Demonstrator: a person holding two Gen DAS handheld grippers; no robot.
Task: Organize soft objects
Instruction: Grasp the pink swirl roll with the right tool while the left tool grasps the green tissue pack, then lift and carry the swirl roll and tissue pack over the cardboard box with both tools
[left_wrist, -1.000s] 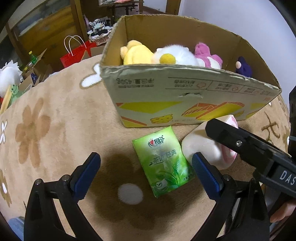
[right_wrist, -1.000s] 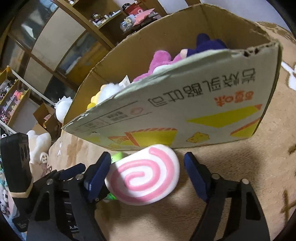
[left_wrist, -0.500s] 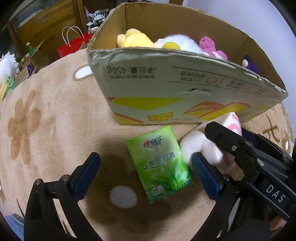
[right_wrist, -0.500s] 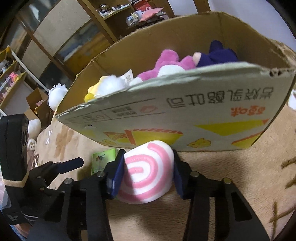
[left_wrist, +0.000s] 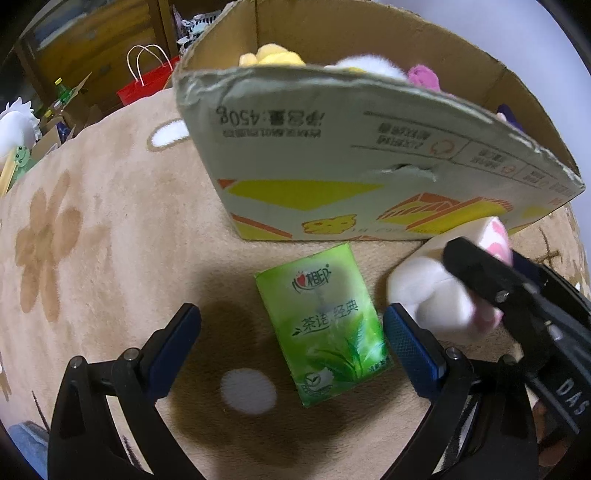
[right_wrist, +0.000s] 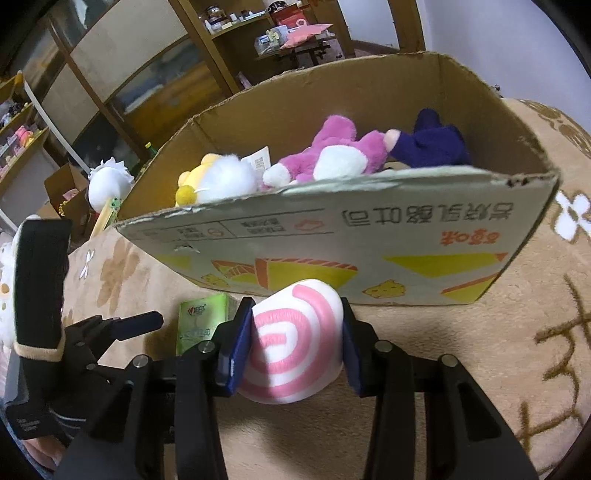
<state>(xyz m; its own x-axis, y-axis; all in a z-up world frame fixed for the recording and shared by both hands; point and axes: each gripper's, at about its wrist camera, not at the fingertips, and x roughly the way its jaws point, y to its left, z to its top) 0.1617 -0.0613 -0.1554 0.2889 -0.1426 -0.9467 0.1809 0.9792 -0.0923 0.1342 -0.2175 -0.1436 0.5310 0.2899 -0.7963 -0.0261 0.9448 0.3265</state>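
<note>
Jaws on our right gripper (right_wrist: 291, 343) pinch the swirl plush (right_wrist: 295, 339) from both sides, just near of the box (right_wrist: 369, 236), ready for lifting in with the toys. Our left gripper (left_wrist: 291, 343) gapes wide, straddling the tissue pack (left_wrist: 325, 325) on the table (left_wrist: 110, 229).

The left wrist camera is looking down and forward, close over the tissue pack (left_wrist: 325, 325) toward the box (left_wrist: 332, 177). The right camera is facing the same box (right_wrist: 332, 243) from lower right, sharing pack (right_wrist: 199, 325) and roll (right_wrist: 295, 339).
</note>
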